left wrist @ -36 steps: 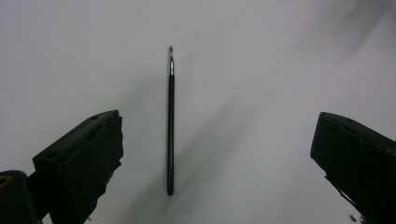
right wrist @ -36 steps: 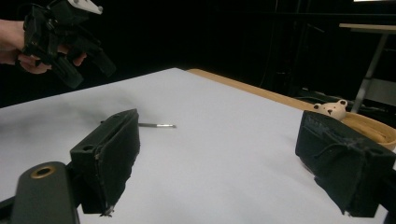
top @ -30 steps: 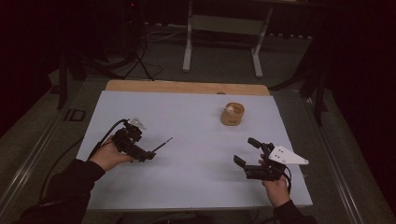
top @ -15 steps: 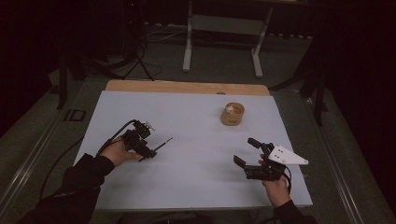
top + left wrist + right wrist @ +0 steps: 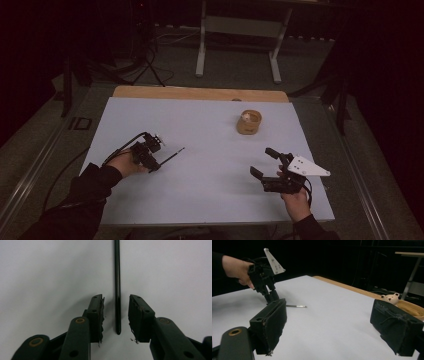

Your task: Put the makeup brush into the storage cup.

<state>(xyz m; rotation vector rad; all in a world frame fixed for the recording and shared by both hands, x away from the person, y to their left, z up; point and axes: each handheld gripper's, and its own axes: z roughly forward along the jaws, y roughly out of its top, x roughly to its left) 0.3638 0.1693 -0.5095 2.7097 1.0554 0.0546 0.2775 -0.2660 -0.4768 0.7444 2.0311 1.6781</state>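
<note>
A thin black rod (image 5: 117, 270) lies flat on the white table (image 5: 210, 140). My left gripper (image 5: 116, 298) is open, and its jaws straddle the rod's near end without touching it. From above, the left gripper (image 5: 156, 163) sits at the table's left, with the rod (image 5: 174, 154) pointing away to the right. My right gripper (image 5: 264, 163) is open wide and empty near the front right. In the right gripper view, its jaws (image 5: 329, 312) frame the rod (image 5: 296, 306) and the left gripper (image 5: 265, 277) farther off.
A round wooden bowl (image 5: 249, 125) stands at the back right of the table, with a small pale bear figure (image 5: 390, 298) in it. A bare wooden strip (image 5: 200, 93) runs along the far edge. Stands and cables sit on the dark floor beyond.
My left gripper has shifted a little to the right and tipped down over the rod's near end. The right gripper and the bowl have stayed put.
</note>
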